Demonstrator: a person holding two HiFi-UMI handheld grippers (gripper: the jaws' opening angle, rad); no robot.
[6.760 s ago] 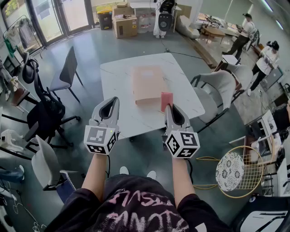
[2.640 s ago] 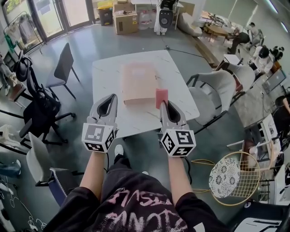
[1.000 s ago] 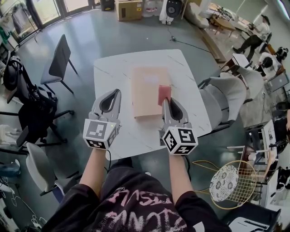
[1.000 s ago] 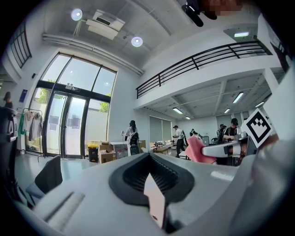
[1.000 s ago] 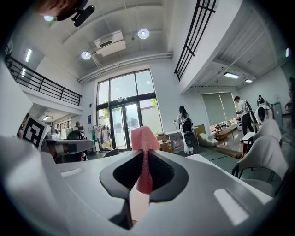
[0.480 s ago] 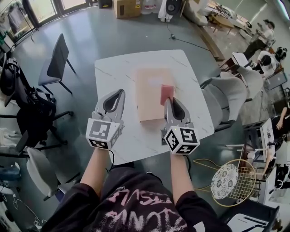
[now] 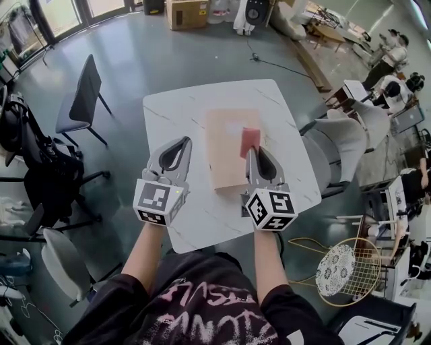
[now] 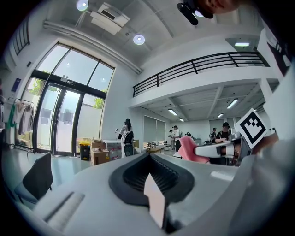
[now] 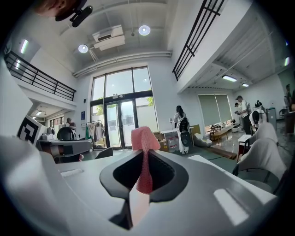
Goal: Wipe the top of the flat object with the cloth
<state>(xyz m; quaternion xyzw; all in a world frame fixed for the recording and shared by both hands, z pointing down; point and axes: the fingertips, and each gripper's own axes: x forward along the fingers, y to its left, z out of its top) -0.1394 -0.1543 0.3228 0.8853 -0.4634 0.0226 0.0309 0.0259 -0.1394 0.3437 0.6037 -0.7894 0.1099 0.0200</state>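
A flat tan board [image 7: 229,151] lies on the white table [image 7: 175,108]. My right gripper [image 7: 250,152] is shut on a pink cloth [image 7: 250,141], which sticks up past its tips and hangs over the board's right side in the head view. In the right gripper view the cloth [image 9: 144,138] stands upright between the closed jaws of the right gripper [image 9: 145,154], held level above the table. My left gripper [image 7: 183,141] is shut with nothing in it, over the bare tabletop left of the board. The left gripper view shows its closed tips [image 8: 148,156] and the cloth [image 8: 189,148] off to the right.
A grey chair [image 7: 337,141] stands at the table's right side. A black chair [image 7: 81,84] and a loaded office chair [image 7: 30,151] are on the left. A round wire basket [image 7: 343,273] sits at my right. A cardboard box [image 7: 186,12] and people [image 7: 394,84] are farther off.
The table and board have come closer and now lie right under the grippers. Both grippers keep their pose, the right one still shut on the cloth.
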